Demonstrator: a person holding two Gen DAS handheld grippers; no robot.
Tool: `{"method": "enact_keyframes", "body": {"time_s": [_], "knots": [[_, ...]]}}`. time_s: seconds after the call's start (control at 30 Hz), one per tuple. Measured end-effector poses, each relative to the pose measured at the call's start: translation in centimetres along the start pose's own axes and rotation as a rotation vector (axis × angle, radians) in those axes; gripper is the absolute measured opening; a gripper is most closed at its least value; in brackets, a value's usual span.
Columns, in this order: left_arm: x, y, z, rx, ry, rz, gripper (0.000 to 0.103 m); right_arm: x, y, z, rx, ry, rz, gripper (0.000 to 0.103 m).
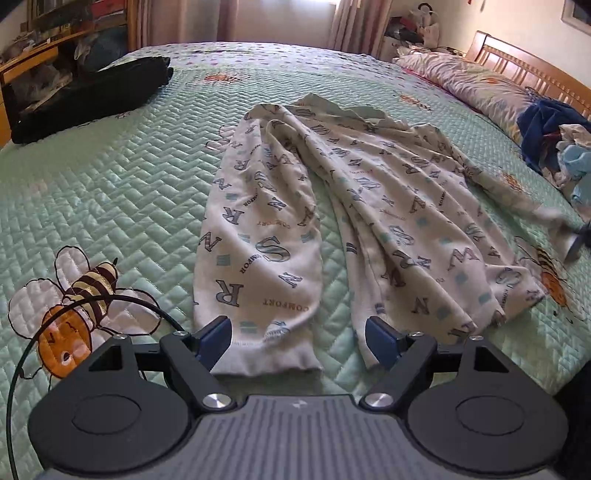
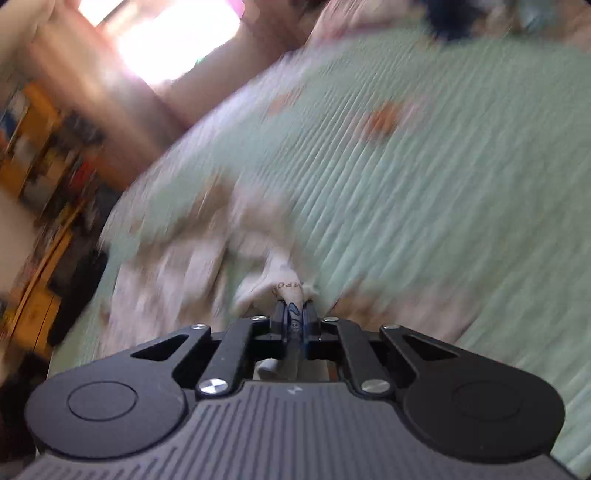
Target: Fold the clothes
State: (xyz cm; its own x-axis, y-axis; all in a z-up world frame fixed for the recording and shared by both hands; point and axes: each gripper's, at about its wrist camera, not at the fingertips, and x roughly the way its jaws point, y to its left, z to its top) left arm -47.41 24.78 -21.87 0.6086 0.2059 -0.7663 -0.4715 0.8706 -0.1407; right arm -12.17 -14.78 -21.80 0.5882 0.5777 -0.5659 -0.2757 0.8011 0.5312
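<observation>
White letter-printed pants [image 1: 332, 206] lie crumpled at the centre of a green quilt [image 1: 129, 192]. The left gripper [image 1: 297, 339] at 6 o'clock stands wide, straddling one leg cuff. A black garment [image 1: 92, 96] lies at 10 o'clock, a clothes pile [image 1: 557, 147] at 3 o'clock

A home bedroom: a bed [image 1: 110, 192] under a green bee-print quilt, a pillow [image 1: 469, 83], wooden headboard [image 1: 524, 62], curtains [image 1: 354, 26] and cluttered shelves [image 1: 44, 33].
</observation>
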Motion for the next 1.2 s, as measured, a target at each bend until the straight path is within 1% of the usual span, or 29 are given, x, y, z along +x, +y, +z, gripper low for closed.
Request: {"method": "enact_keyframes", "body": {"time_s": [0.03,0.07,0.1,0.13,0.17,0.2,0.23,0.27,0.3,0.33,0.37,0.4,0.47,0.53,0.6,0.63,0.7,0.8,0.9,1.0,1.07,1.13,1.2], "knots": [[-0.1,-0.1,-0.1,0.005,0.000,-0.007,0.082,-1.0,-1.0,1.9,0.002,-0.056,-0.037,0.011],[-0.1,-0.3,-0.2,0.012,-0.002,-0.015,0.082,-1.9,-2.0,3.5,0.007,-0.093,-0.070,0.020],[-0.1,-0.5,-0.3,0.021,-0.003,-0.022,0.082,-2.8,-2.7,4.6,0.026,-0.106,-0.095,0.025],[0.0,-0.8,-0.4,0.026,-0.005,-0.032,0.082,-3.8,-3.0,5.1,0.047,-0.111,-0.100,0.034],[0.1,-1.2,-0.5,0.031,-0.007,-0.043,0.082,-4.8,-2.7,4.8,0.039,-0.114,-0.074,0.044],[0.3,-1.5,-0.7,0.040,-0.007,-0.049,0.082,-6.0,-1.9,3.9,0.010,-0.115,-0.032,0.051],[0.5,-2.1,-1.0,0.072,-0.007,-0.037,0.082,-6.6,-0.8,2.5,-0.037,-0.099,0.008,0.067],[0.7,-2.6,-1.2,0.106,-0.007,-0.024,0.082,-6.9,0.6,0.6,-0.099,-0.066,0.046,0.073],[0.9,-3.4,-1.7,0.167,-0.017,0.012,0.082,-6.8,2.4,-1.7,-0.175,-0.012,0.082,0.073],[0.9,-4.5,-2.3,0.252,-0.040,0.077,0.082,-6.4,4.2,-4.3,-0.261,0.052,0.107,0.073],[0.9,-5.4,-2.9,0.326,-0.066,0.132,0.082,-6.0,5.9,-6.6,-0.345,0.090,0.113,0.072],[0.8,-6.3,-3.5,0.397,-0.097,0.170,0.082,-5.9,7.6,-8.9,-0.439,0.092,0.105,0.072],[0.5,-7.4,-4.9,0.497,-0.165,0.217,0.082,-5.9,10.6,-13.3,-0.646,0.061,0.074,0.072],[0.7,-8.0,-5.8,0.539,-0.208,0.251,0.083,-5.6,12.7,-17.0,-0.851,0.014,0.029,0.072],[1.4,-8.5,-6.3,0.556,-0.217,0.281,0.083,-4.7,13.7,-18.8,-0.945,-0.011,0.005,0.071],[1.7,-8.7,-6.5,0.565,-0.220,0.296,0.083,-4.2,13.8,-19.3,-0.955,-0.018,-0.002,0.070],[1.6,-9.2,-7.0,0.582,-0.242,0.300,0.082,-3.2,13.3,-19.1,-0.913,-0.020,-0.016,0.068],[1.2,-10.0,-7.9,0.618,-0.274,0.302,0.083,-2.3,13.0,-18.4,-0.868,-0.050,-0.032,0.067],[1.4,-10.9,-8.7,0.666,-0.286,0.298,0.088,-1.6,12.9,-18.4,-0.866,-0.068,-0.058,0.067],[2.1,-11.8,-9.3,0.721,-0.303,0.356,0.089,-1.5,12.4,-18.4,-0.858,-0.073,-0.077,0.067],[2.6,-11.9,-9.1,0.719,-0.312,0.387,0.089,-1.6,12.2,-18.3,-0.860,-0.089,-0.092,0.067],[2.9,-11.8,-8.8,0.706,-0.323,0.417,0.093,-1.5,12.0,-18.0,-0.848,-0.101,-0.095,0.067],[3.2,-11.7,-8.4,0.705,-0.326,0.425,0.093,-1.2,11.9,-17.6,-0.824,-0.114,-0.090,0.067]]}}
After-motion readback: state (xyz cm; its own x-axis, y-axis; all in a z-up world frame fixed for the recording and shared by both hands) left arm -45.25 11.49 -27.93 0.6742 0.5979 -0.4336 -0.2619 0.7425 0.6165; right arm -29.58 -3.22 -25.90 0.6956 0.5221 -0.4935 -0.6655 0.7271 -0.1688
